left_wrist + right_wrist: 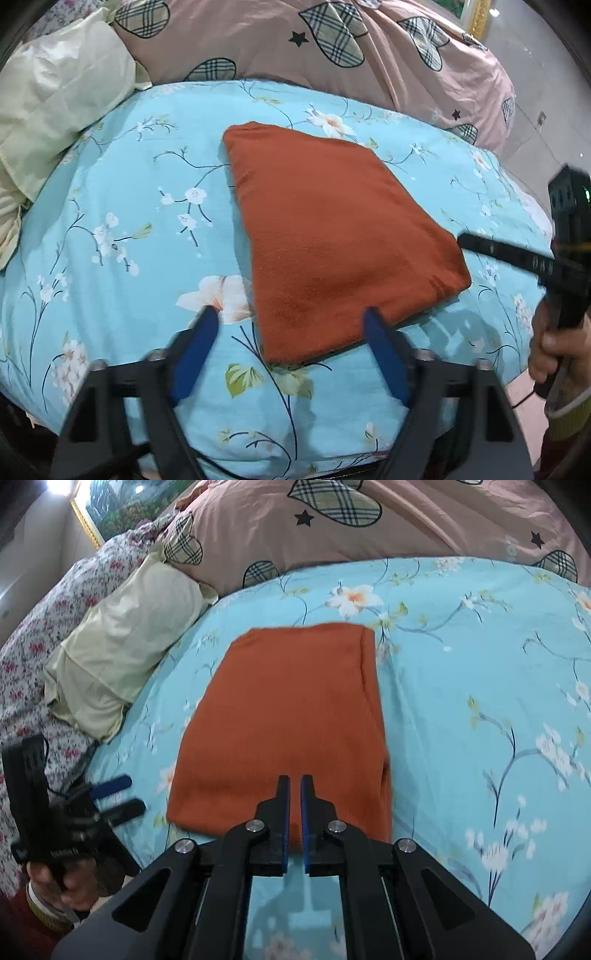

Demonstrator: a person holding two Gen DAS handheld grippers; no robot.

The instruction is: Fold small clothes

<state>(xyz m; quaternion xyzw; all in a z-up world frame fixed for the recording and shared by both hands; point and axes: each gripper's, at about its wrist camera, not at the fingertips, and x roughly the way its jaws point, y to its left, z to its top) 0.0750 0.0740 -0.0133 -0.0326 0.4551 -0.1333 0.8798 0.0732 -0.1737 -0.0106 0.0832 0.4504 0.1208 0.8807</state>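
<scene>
A rust-orange garment (332, 229) lies folded into a flat rectangle on the light blue floral bedsheet (129, 177); it also shows in the right wrist view (288, 716). My left gripper (291, 314) is open and empty, its blue fingers spread at the garment's near edge. My right gripper (294, 781) is shut with nothing between its fingers, hovering over the garment's near edge. The right gripper also shows in the left wrist view (461, 238) at the garment's right side, and the left gripper shows in the right wrist view (133, 794) left of the garment.
A pale yellow pillow (62, 110) lies at the far left of the bed. A pink quilt with plaid hearts (332, 48) is bunched along the back. A floral quilt (37, 646) lies beyond the pillow. The floor (543, 122) shows past the bed's right edge.
</scene>
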